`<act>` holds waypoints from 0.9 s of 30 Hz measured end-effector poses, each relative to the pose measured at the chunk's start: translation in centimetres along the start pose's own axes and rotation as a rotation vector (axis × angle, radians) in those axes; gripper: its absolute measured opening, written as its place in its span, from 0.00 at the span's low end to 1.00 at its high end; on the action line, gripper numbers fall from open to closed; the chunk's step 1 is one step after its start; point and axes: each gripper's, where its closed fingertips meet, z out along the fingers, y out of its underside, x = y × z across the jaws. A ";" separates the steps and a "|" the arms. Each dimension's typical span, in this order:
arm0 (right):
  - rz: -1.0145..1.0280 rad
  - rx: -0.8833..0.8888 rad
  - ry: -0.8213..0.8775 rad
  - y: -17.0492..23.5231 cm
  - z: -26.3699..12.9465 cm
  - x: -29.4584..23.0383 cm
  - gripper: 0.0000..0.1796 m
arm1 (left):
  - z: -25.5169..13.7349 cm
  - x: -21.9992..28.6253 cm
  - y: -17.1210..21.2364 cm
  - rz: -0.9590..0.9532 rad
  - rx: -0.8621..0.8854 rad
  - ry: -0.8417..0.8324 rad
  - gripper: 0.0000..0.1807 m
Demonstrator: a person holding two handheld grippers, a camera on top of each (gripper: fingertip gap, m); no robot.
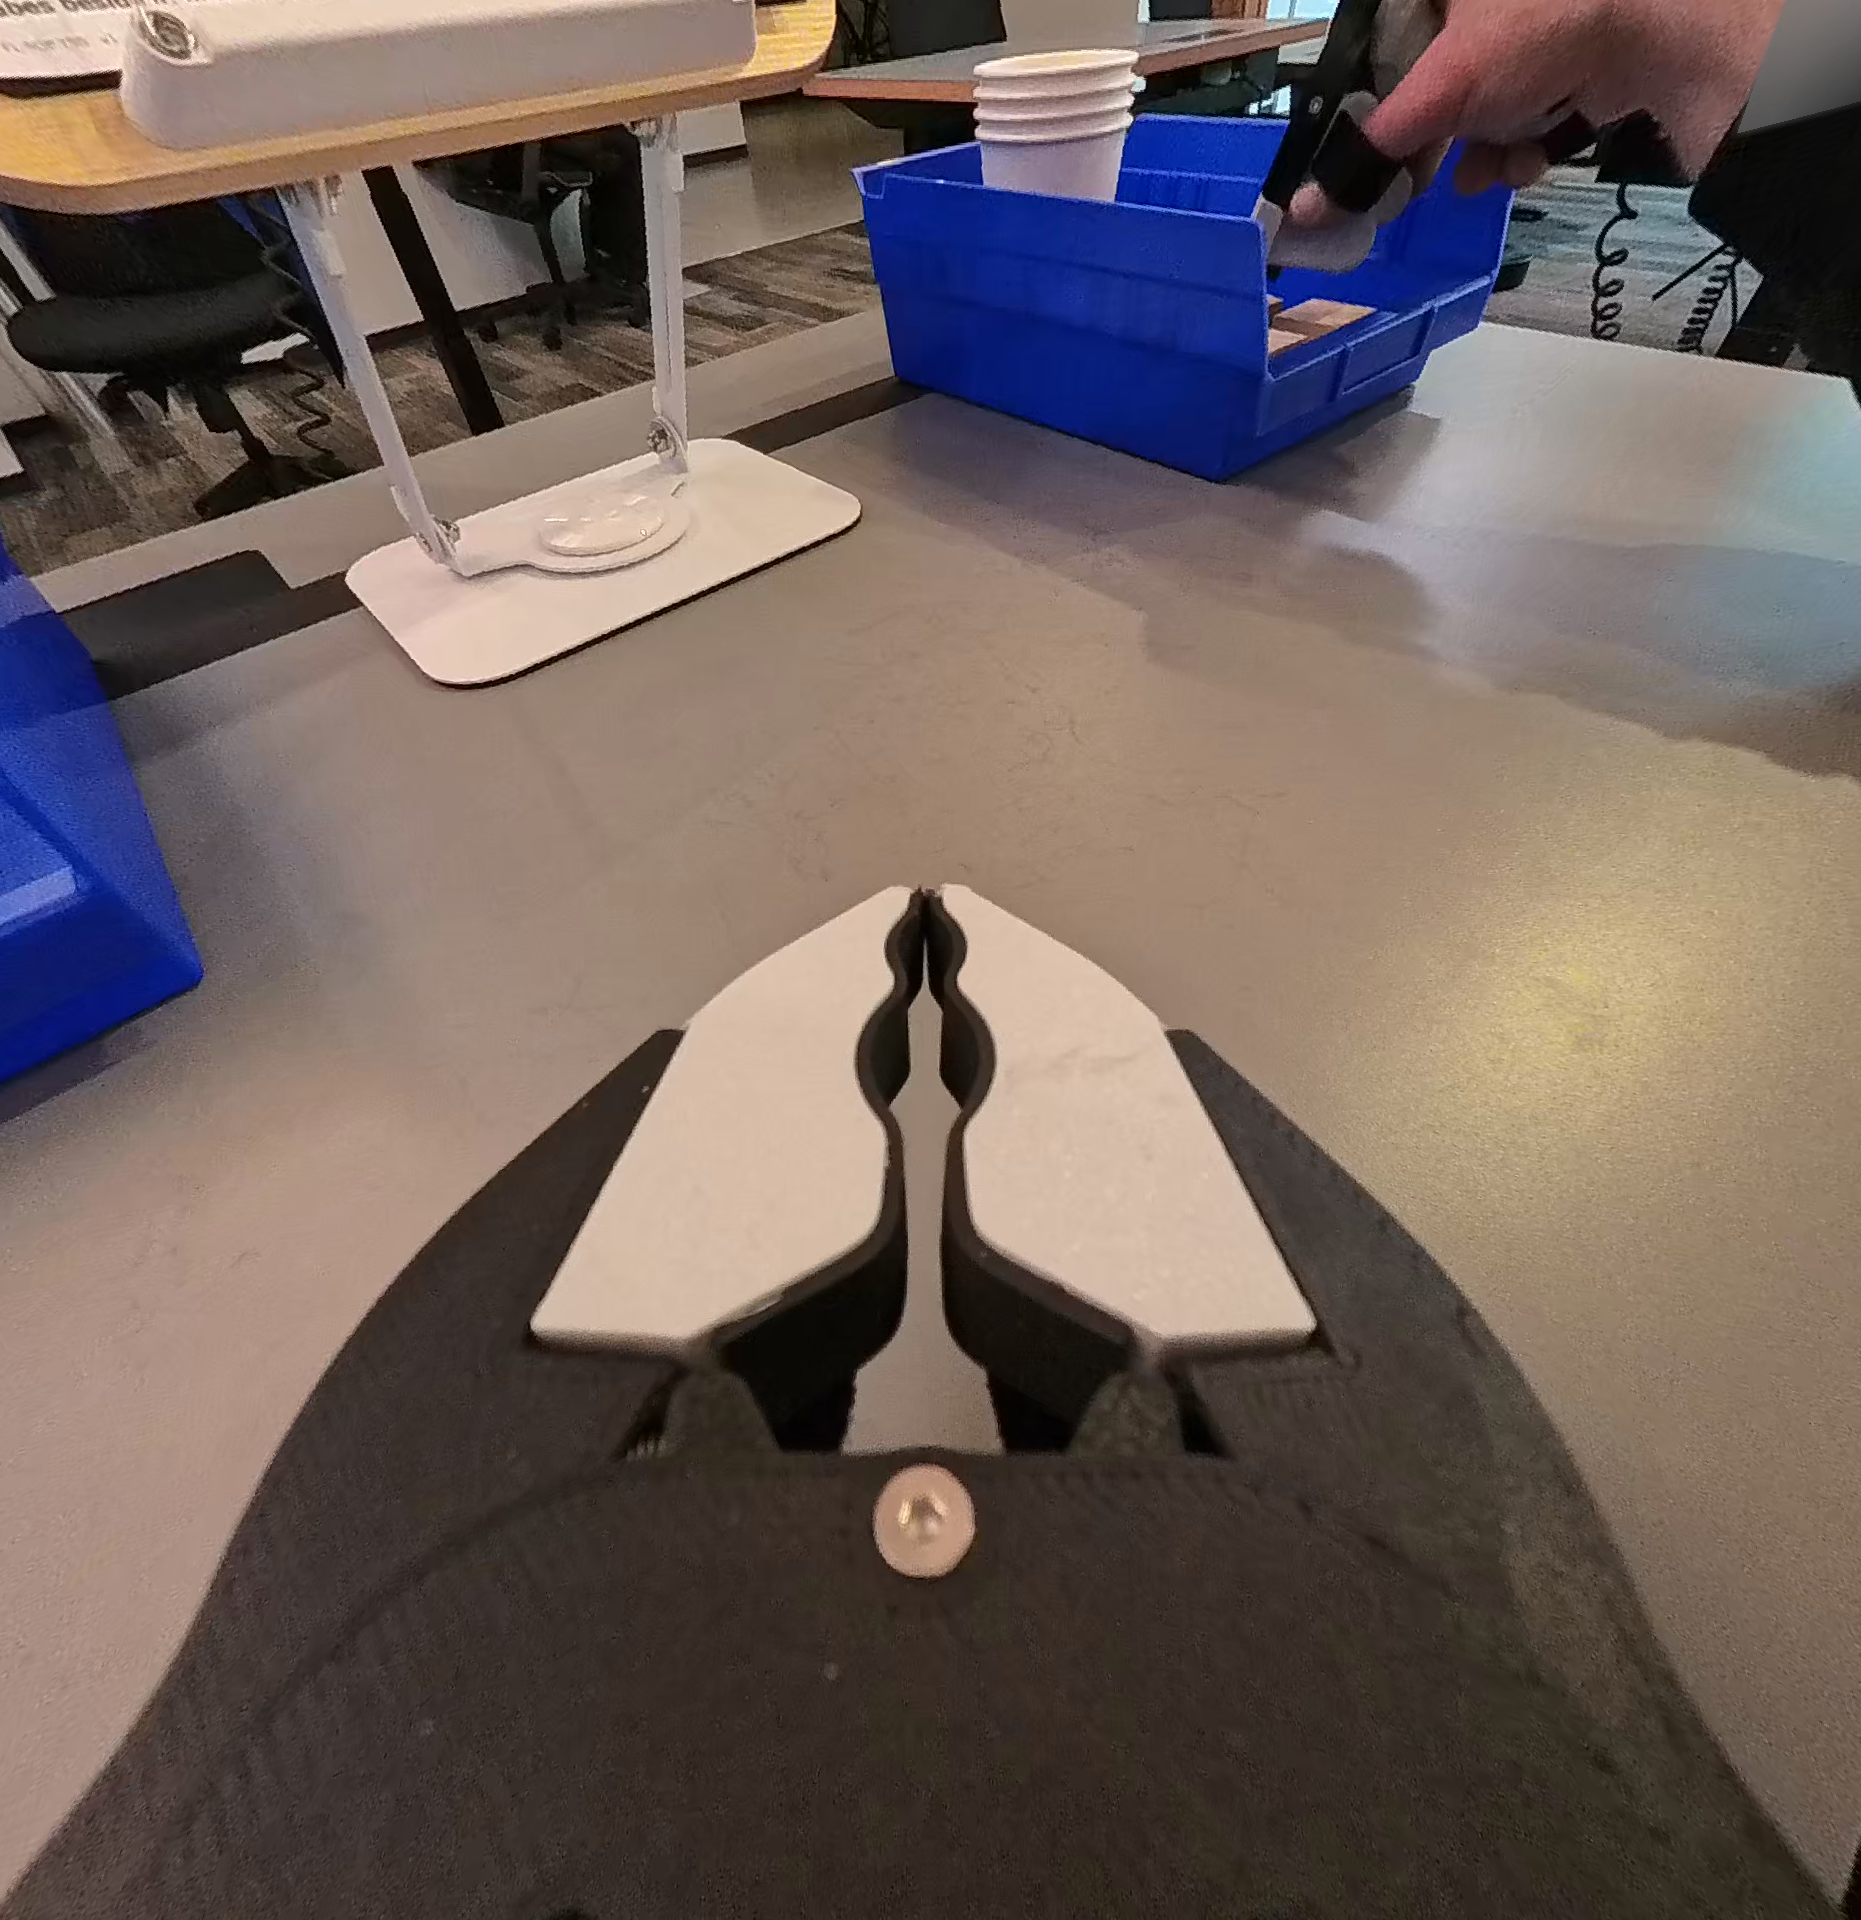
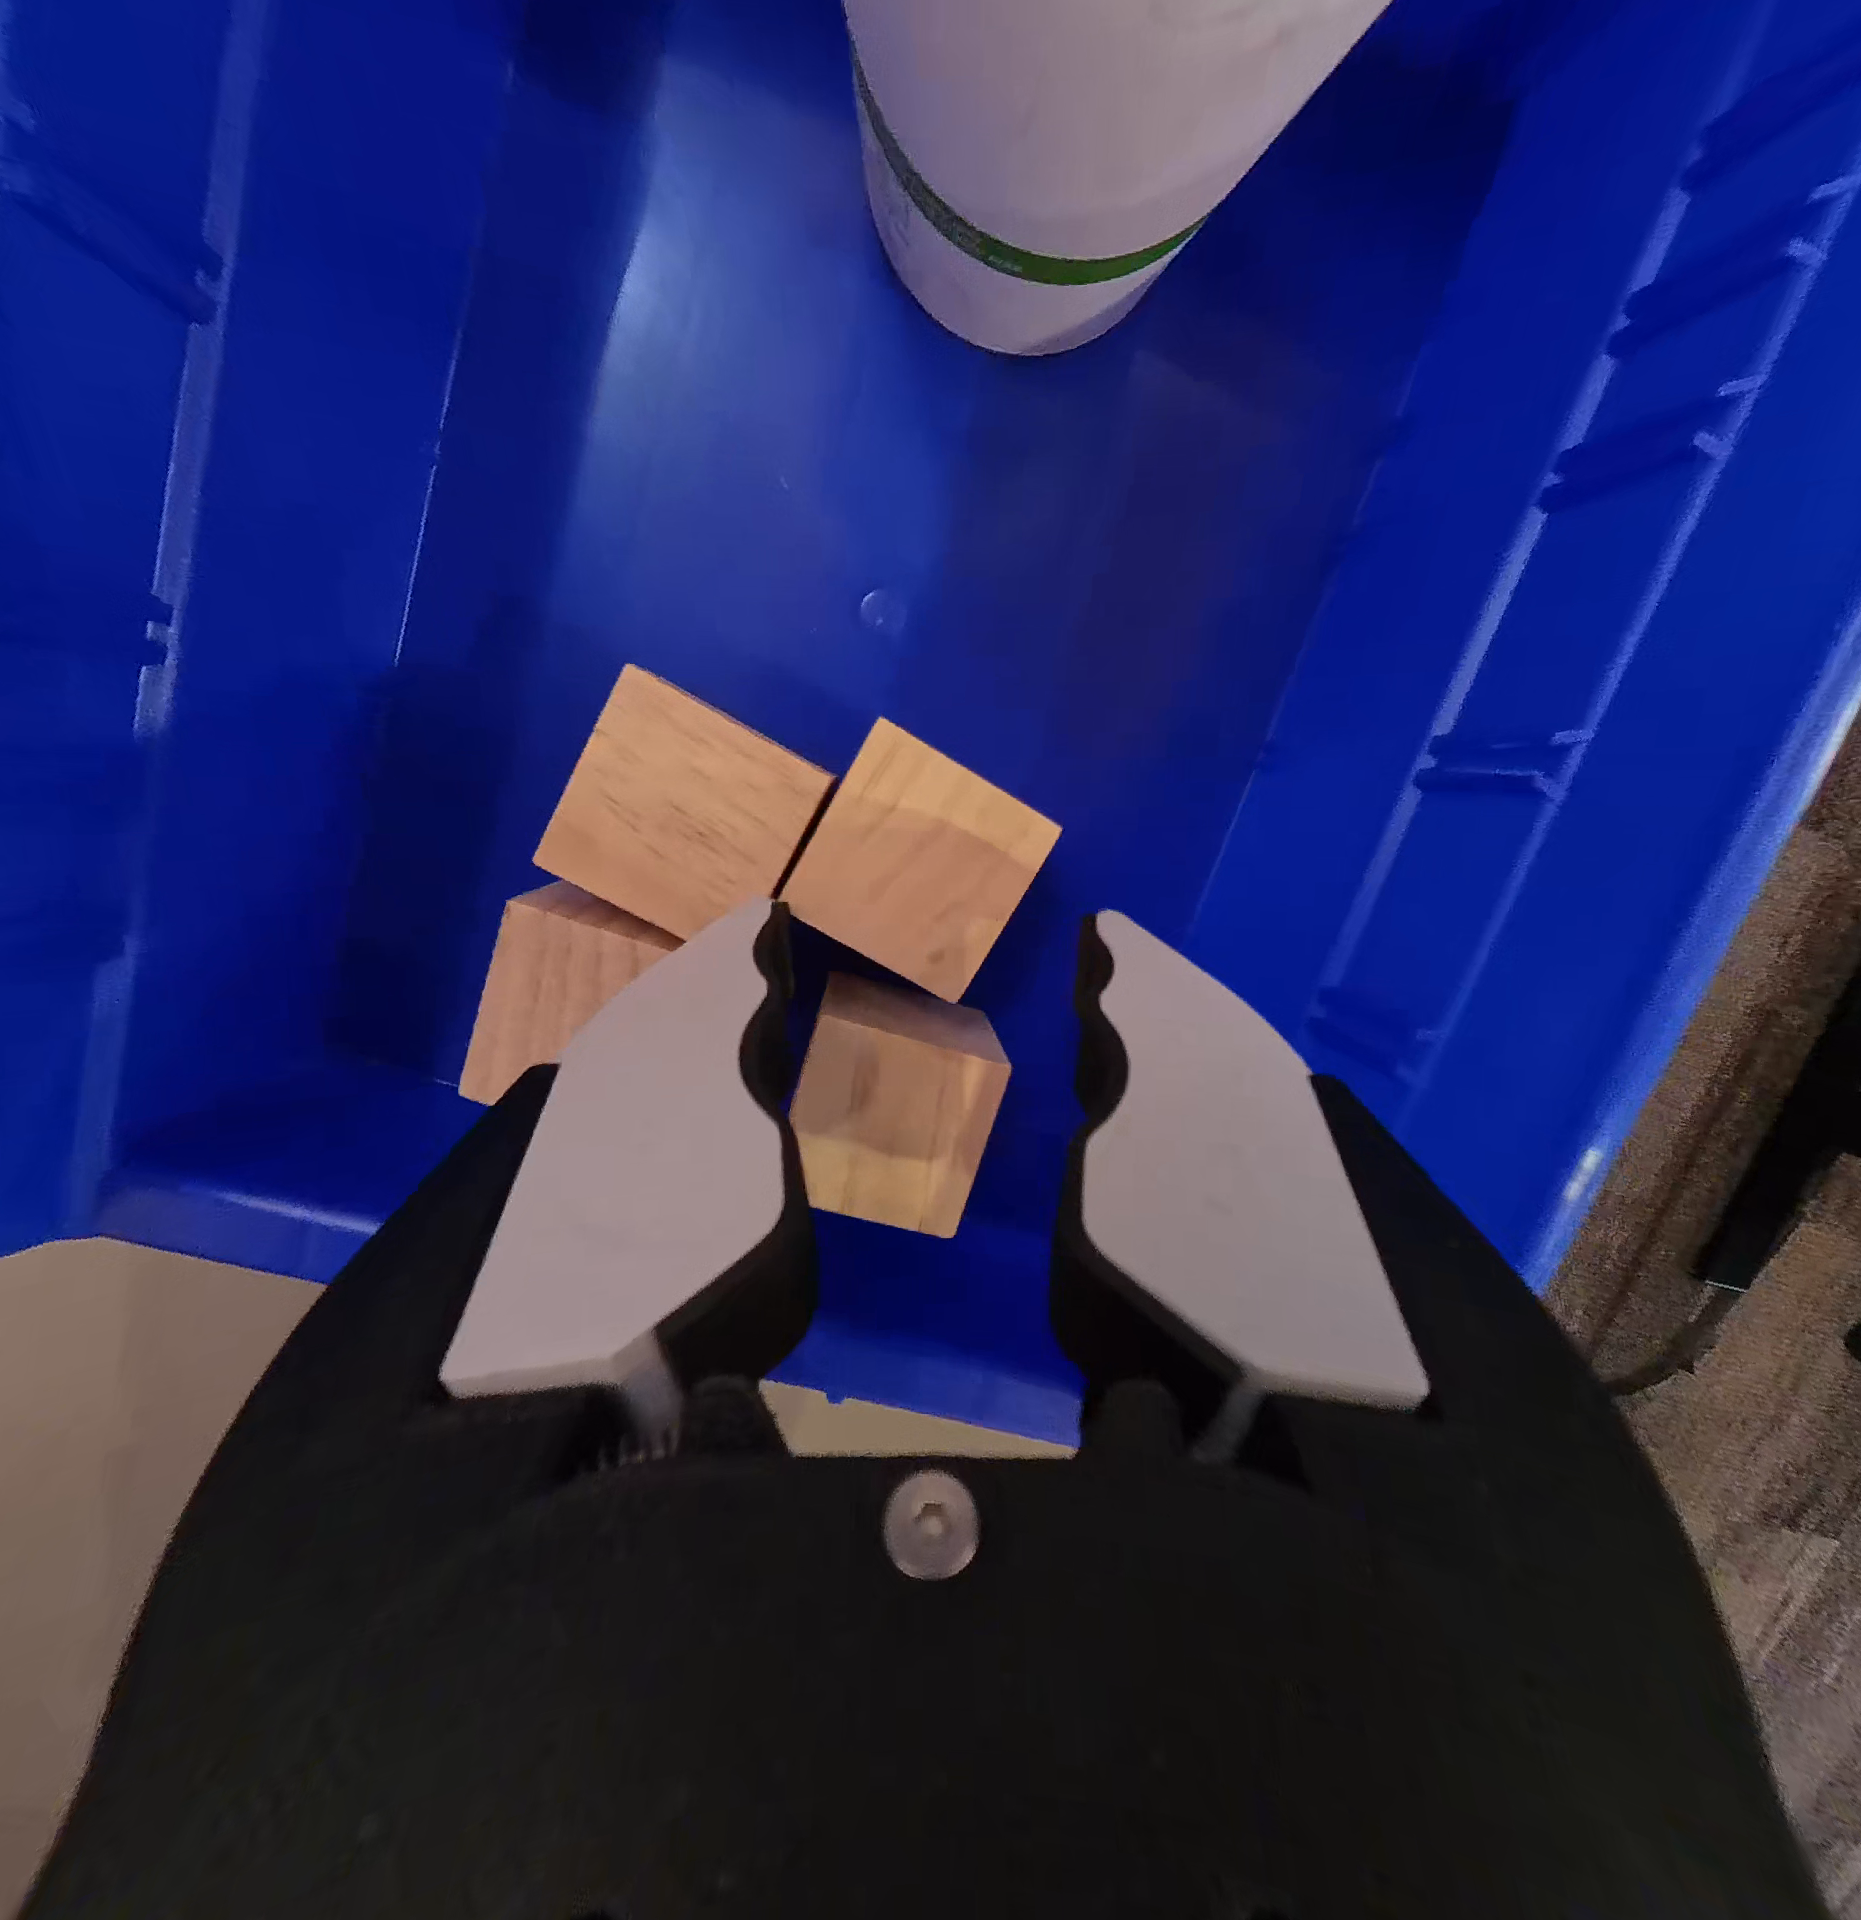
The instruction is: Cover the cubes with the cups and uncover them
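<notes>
Left gripper: fingertips together, nothing between them, held low over the grey table. Right gripper: jaws parted wide and empty, pointing down into the blue bin above four wooden cubes that lie clustered on the bin floor near its front wall; the nearest cube sits between the fingers in view, contact not discernible. A stack of white cups stands upright, mouths upward, long axis vertical, at the bin's far end, apart from the cubes.
</notes>
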 end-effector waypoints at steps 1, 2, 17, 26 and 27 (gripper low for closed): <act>0.000 0.006 0.003 -0.1 0.0 0.1 0.30 | 0.0 0.0 0.0 0.000 0.001 0.000 0.00; 0.006 0.005 -0.003 0.0 0.0 0.1 0.30 | 0.0 0.0 0.0 0.000 0.001 0.002 0.00; 0.037 0.050 -0.030 -0.9 0.4 0.1 0.29 | 0.0 0.0 0.1 0.002 -0.007 0.002 0.00; 0.007 0.011 -0.029 -0.7 1.1 -0.2 0.26 | 0.0 0.1 0.1 0.002 -0.007 0.003 0.00; -0.002 0.004 -0.027 -0.6 1.0 -0.2 0.26 | 0.0 0.1 0.1 0.002 -0.006 0.004 0.00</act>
